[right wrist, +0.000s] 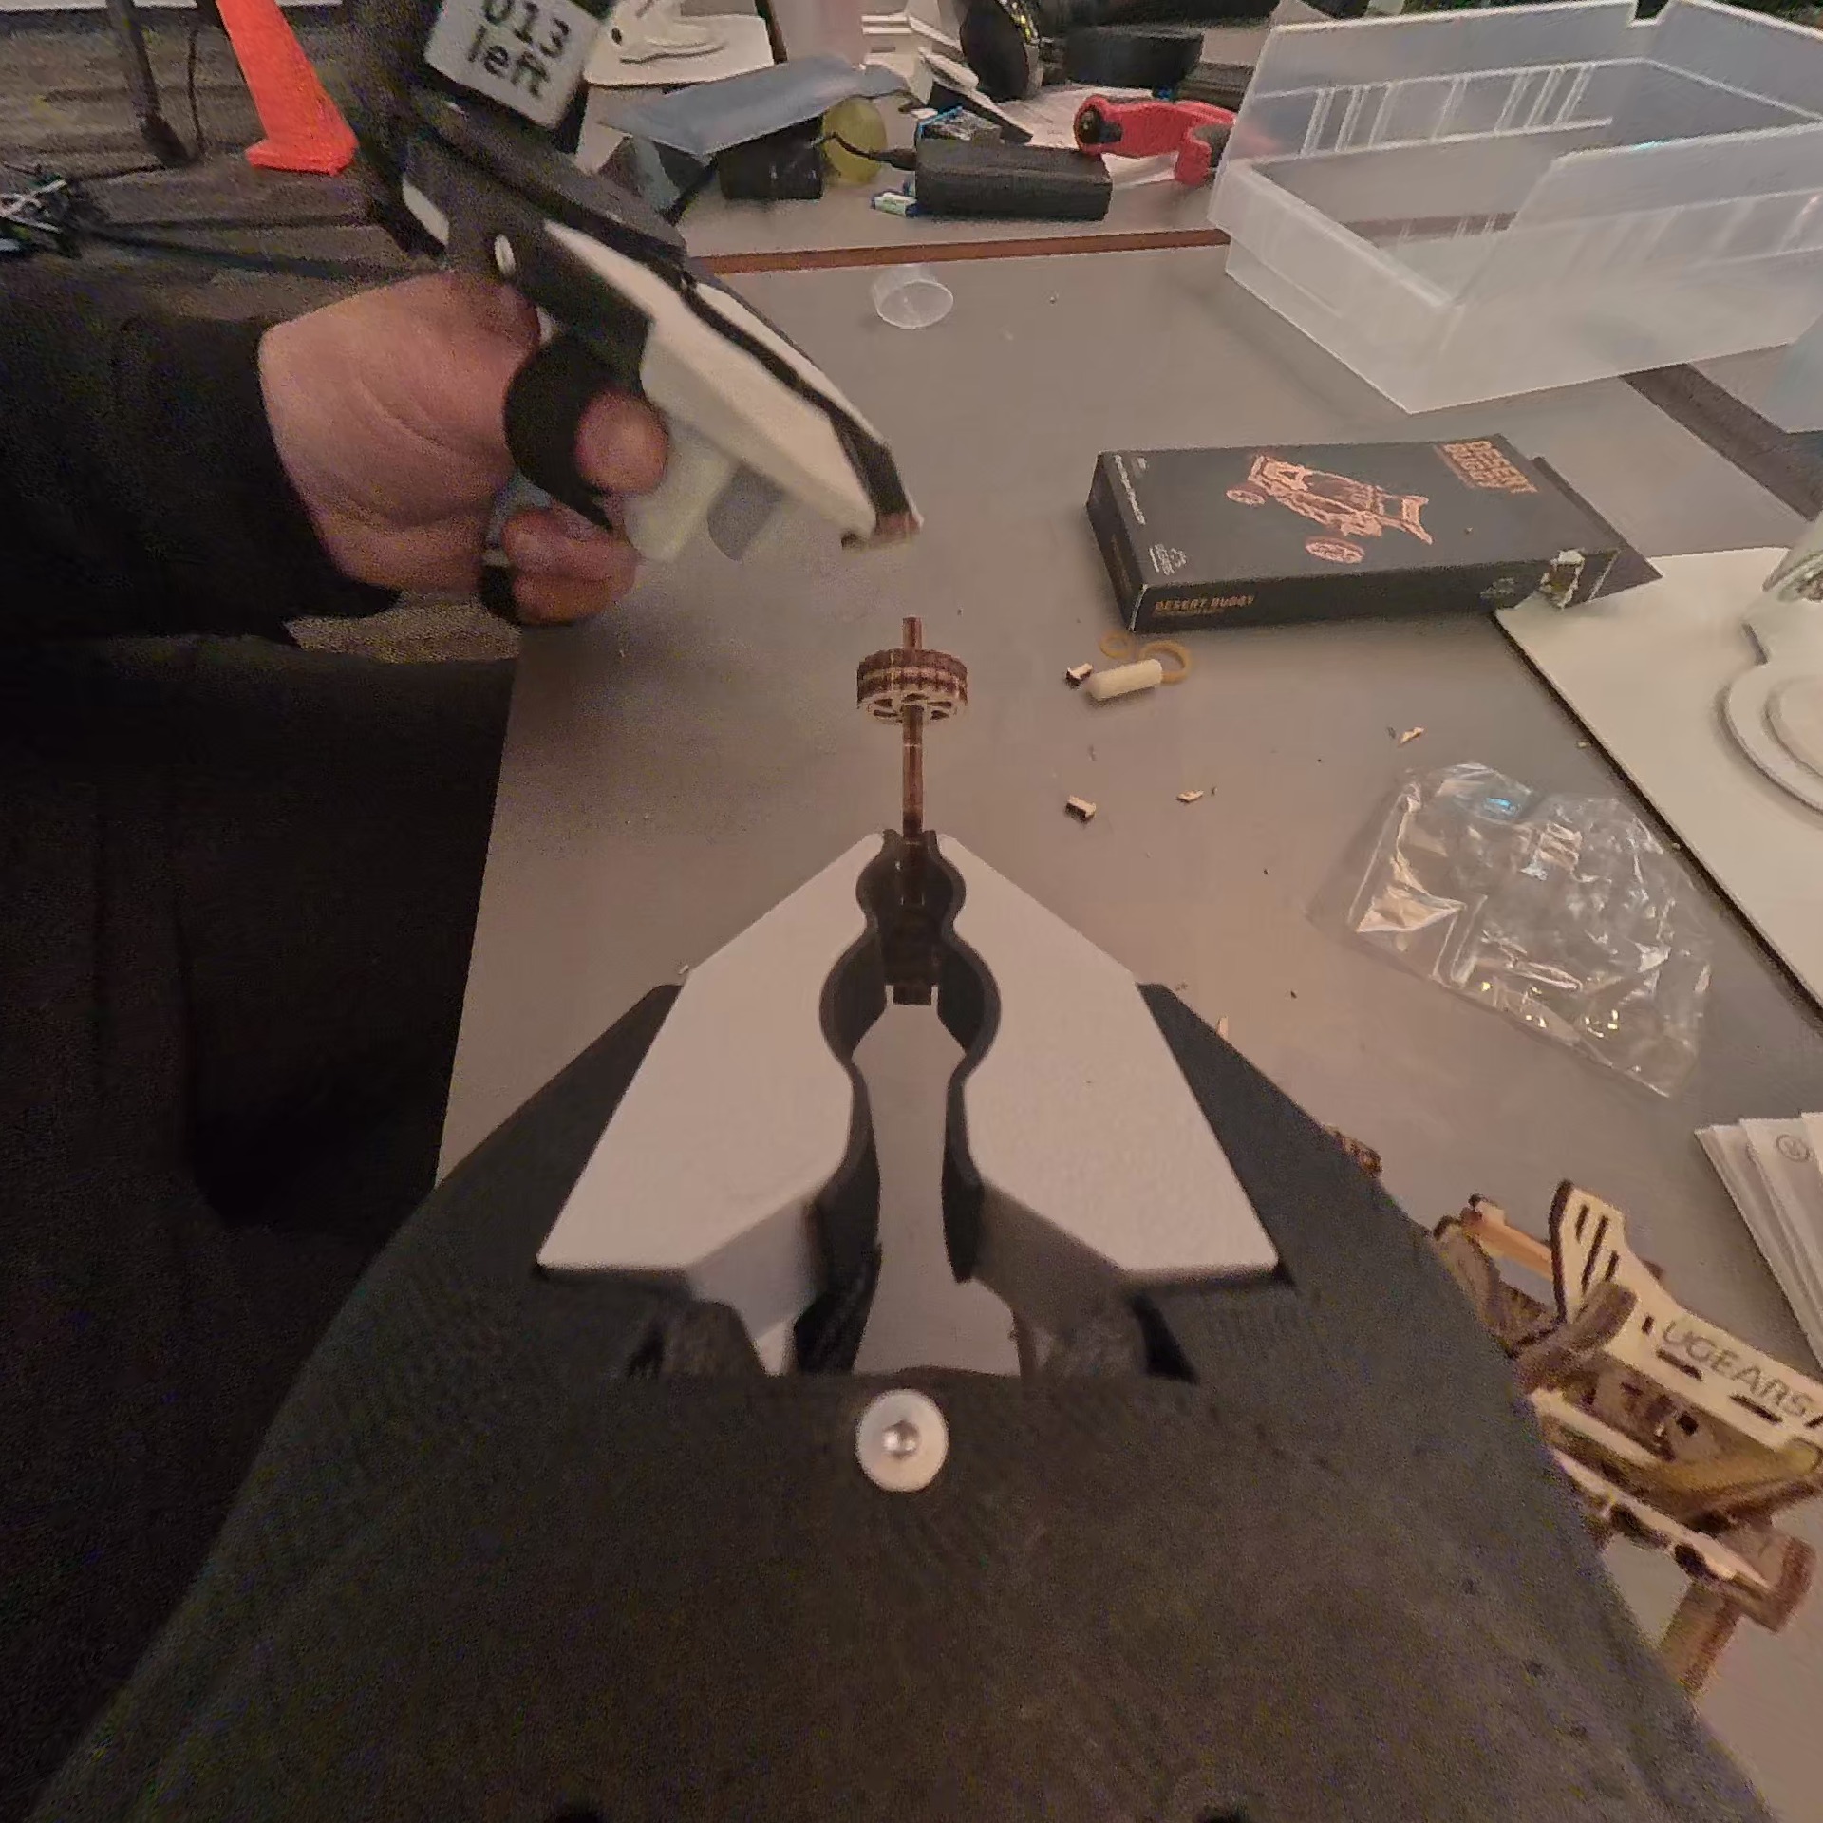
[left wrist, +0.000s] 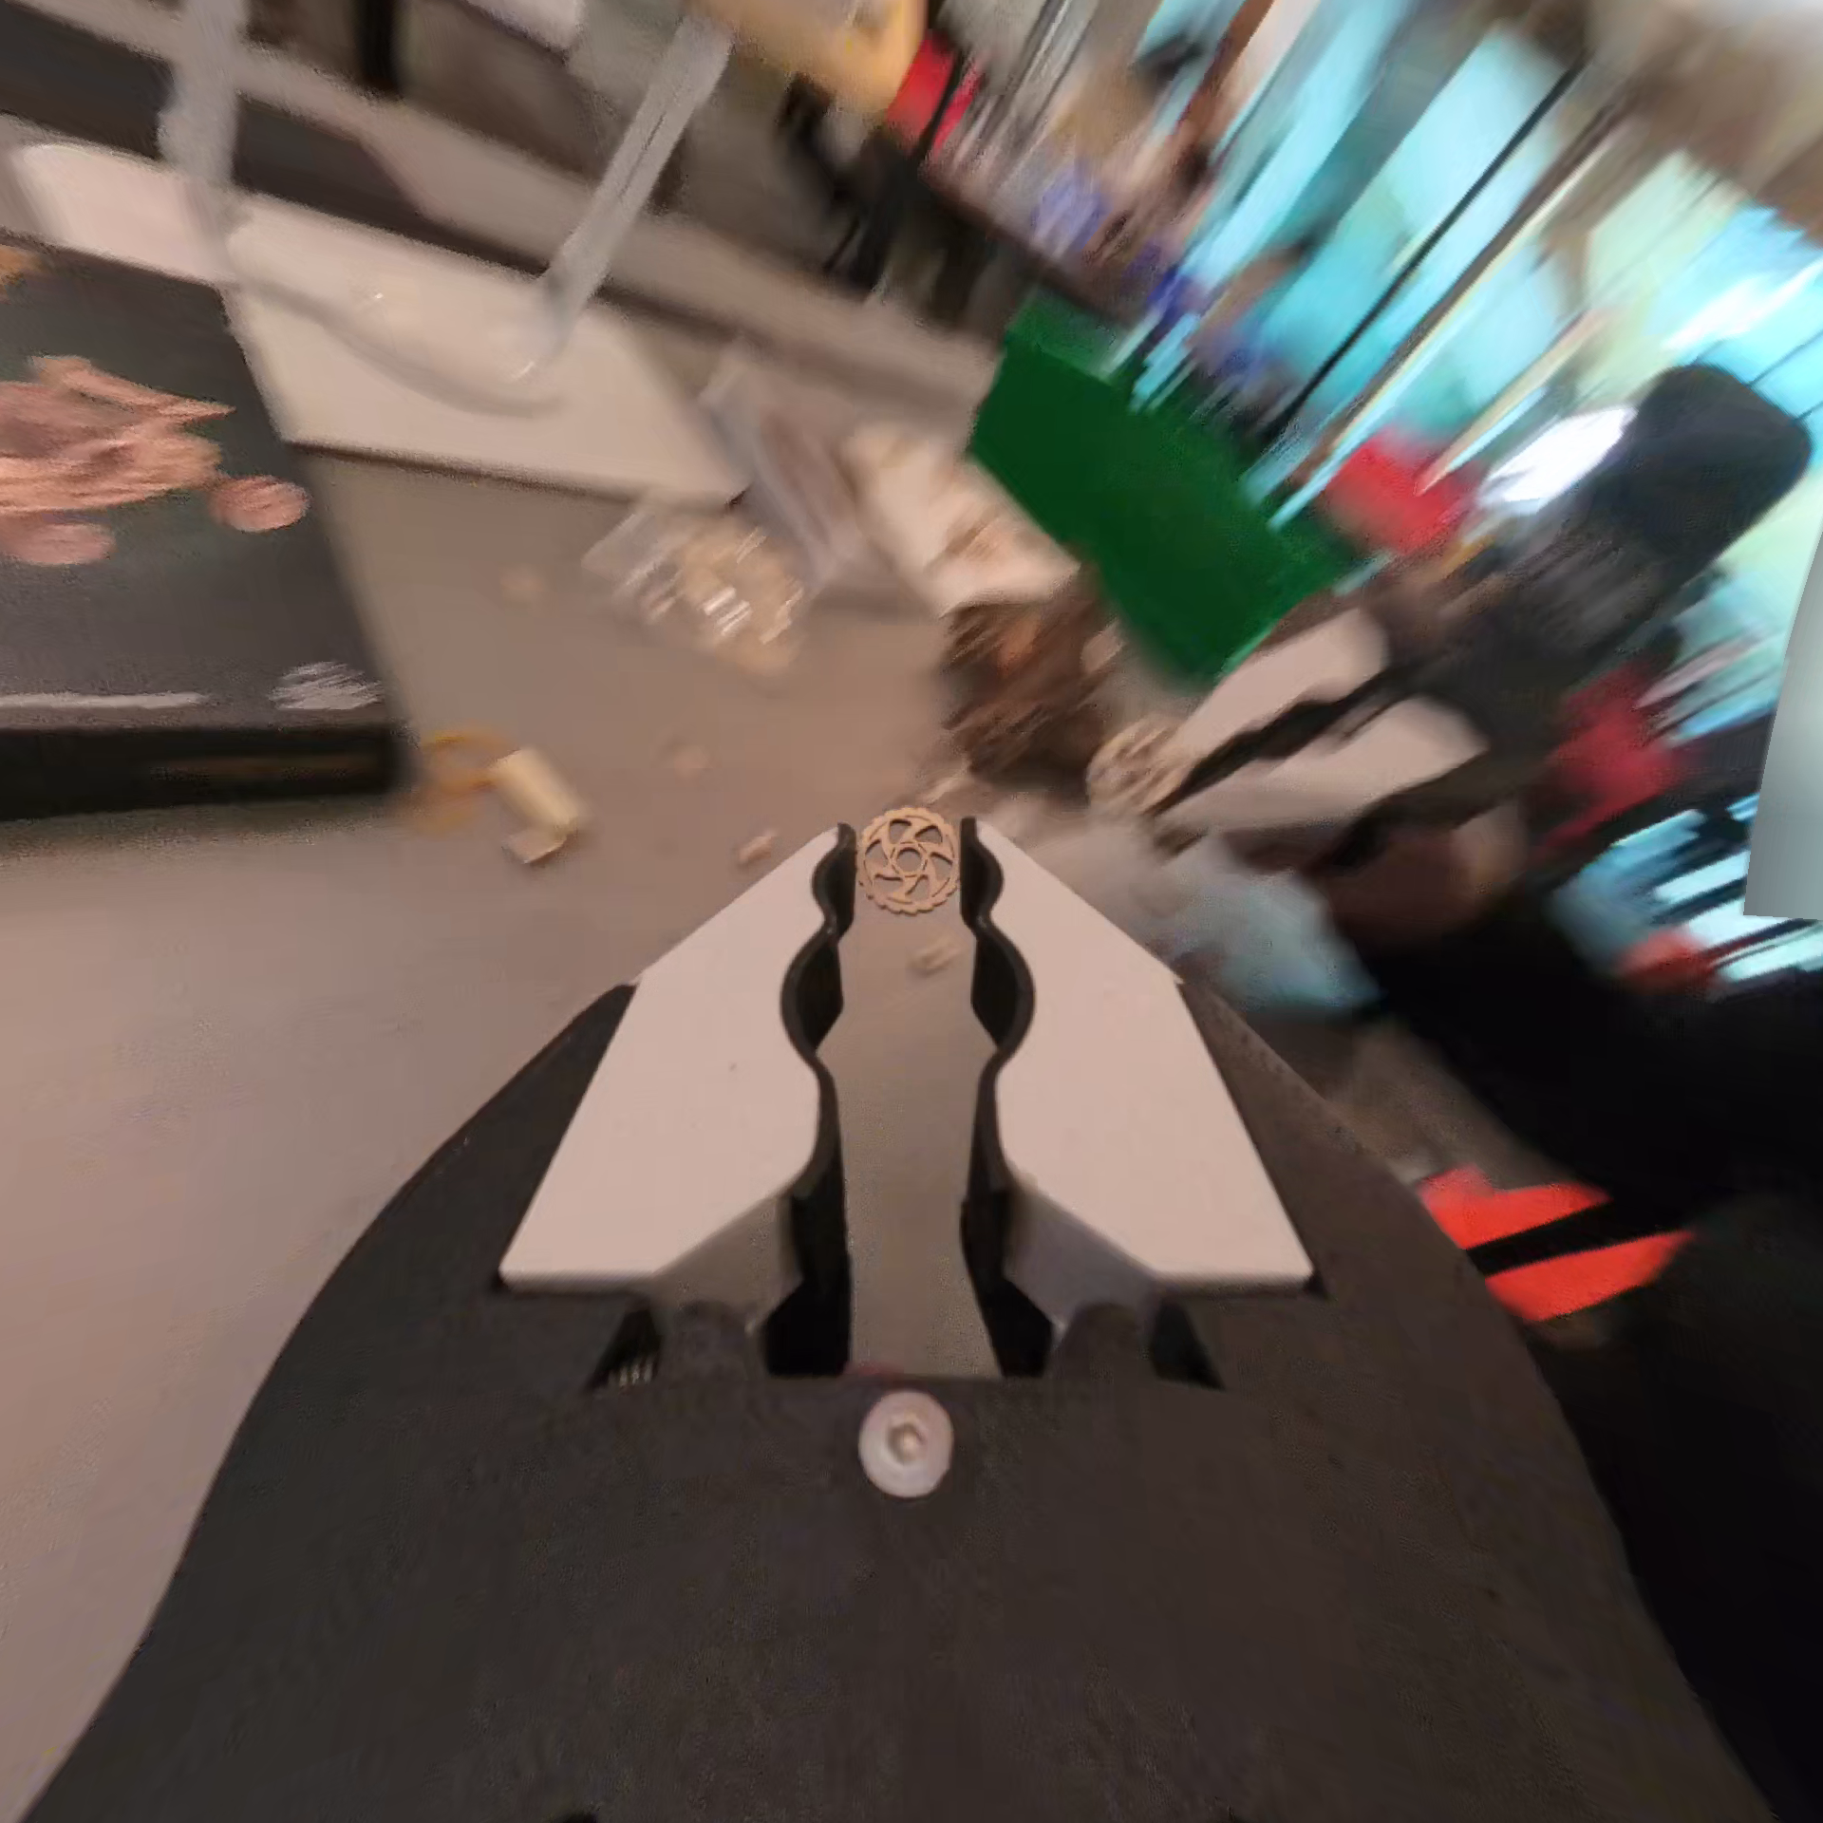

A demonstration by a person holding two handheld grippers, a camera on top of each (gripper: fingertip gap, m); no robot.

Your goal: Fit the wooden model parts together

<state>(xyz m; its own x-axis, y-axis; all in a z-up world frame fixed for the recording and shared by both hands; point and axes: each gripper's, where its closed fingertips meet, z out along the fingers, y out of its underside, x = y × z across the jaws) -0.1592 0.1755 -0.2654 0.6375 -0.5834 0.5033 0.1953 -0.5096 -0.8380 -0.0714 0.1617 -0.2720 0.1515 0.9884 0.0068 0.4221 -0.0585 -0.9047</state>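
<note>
Left tool (left wrist: 906,838) pinching small toothed wooden disc (left wrist: 908,866) at tips. Right tool (right wrist: 908,858) clamped on wooden axle (right wrist: 910,779) carrying wheel (right wrist: 911,679), above counter (right wrist: 1233,838); left tool at 12 o'clock of axle tip. Likely next: centring disc hole over axle, pressing down.

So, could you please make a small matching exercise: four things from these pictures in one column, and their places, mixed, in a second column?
Things:
1. small round wooden gear disc
2. thin wooden axle with a wheel
3. black cardboard box
4. crumpled clear plastic bag

Places:
A. lying on the grey table, far right
B. between the left gripper fingertips
C. on the table, right of the right gripper
D. held upright by the right gripper

Pairs: 1-B, 2-D, 3-A, 4-C
</note>
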